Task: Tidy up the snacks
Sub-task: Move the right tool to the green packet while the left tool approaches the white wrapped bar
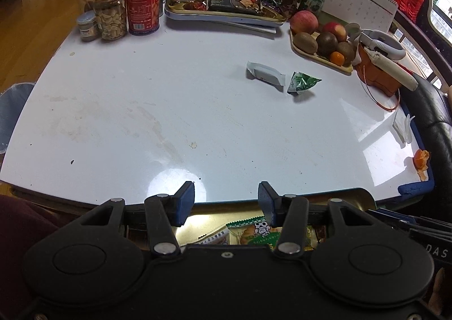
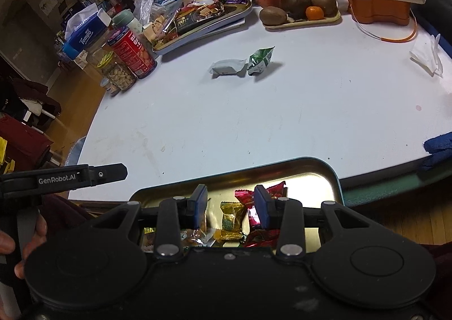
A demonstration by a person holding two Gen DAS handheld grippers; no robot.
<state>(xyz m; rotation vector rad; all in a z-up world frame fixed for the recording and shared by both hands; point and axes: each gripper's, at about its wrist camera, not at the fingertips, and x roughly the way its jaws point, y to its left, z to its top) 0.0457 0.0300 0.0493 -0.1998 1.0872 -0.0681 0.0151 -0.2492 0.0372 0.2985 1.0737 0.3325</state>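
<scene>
A white snack packet (image 1: 265, 75) and a green packet (image 1: 302, 83) lie side by side on the white table, far from both grippers; they also show in the right wrist view as the white packet (image 2: 228, 66) and green packet (image 2: 260, 60). A gold metal tray (image 2: 325, 173) at the near table edge holds several wrapped snacks, among them a gold candy (image 2: 231, 219) and red packets (image 2: 275, 190). My right gripper (image 2: 230, 207) is open and empty over this tray. My left gripper (image 1: 226, 201) is open and empty above the tray's near part (image 1: 358, 194).
At the back stand a nut jar (image 1: 109, 13), a red can (image 1: 142, 0), a second tray of snacks (image 1: 226, 16) and a fruit tray (image 1: 322, 43). An orange box (image 1: 378, 77) and tissue (image 1: 402, 128) sit at the right. Orange peel (image 1: 421, 161) lies near the corner.
</scene>
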